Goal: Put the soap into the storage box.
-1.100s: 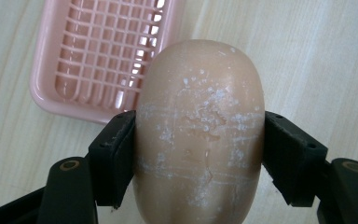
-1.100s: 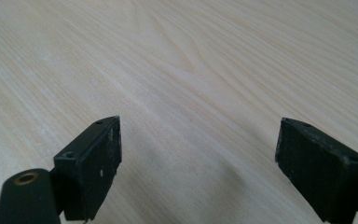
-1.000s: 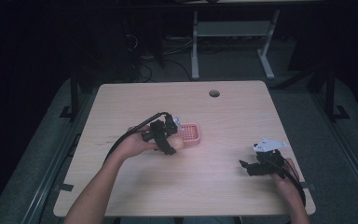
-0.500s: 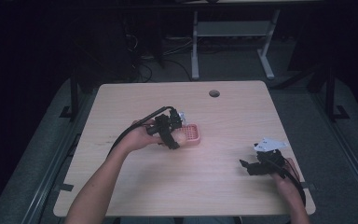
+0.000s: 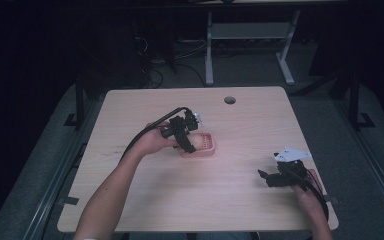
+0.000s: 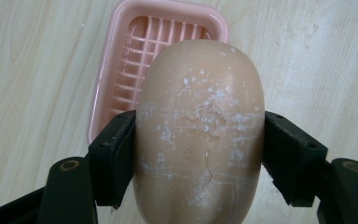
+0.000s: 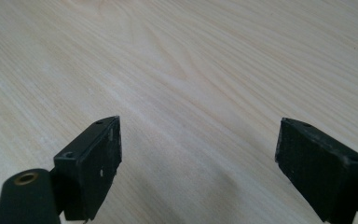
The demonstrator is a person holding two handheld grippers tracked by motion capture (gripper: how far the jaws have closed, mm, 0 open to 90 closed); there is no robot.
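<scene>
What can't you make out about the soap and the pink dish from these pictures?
- Near end of the soap bar: cut off by the bottom edge of the left gripper view.
- Much of the pink soap dish: hidden behind the bar there.
- Whether the bar touches the dish: the high view is too small, and the left gripper covers it.

A light wooden table with rounded corners (image 5: 145, 200) is seen from above, standing on a grey floor (image 5: 360, 150). A small round hole (image 5: 230, 100) is cut near its far edge, right of the middle. A pink plastic tray with a slotted bottom (image 5: 208, 148) is laid directly on the tabletop, a little left of the centre. The pale wood grain is seen closely in both gripper views.
</scene>
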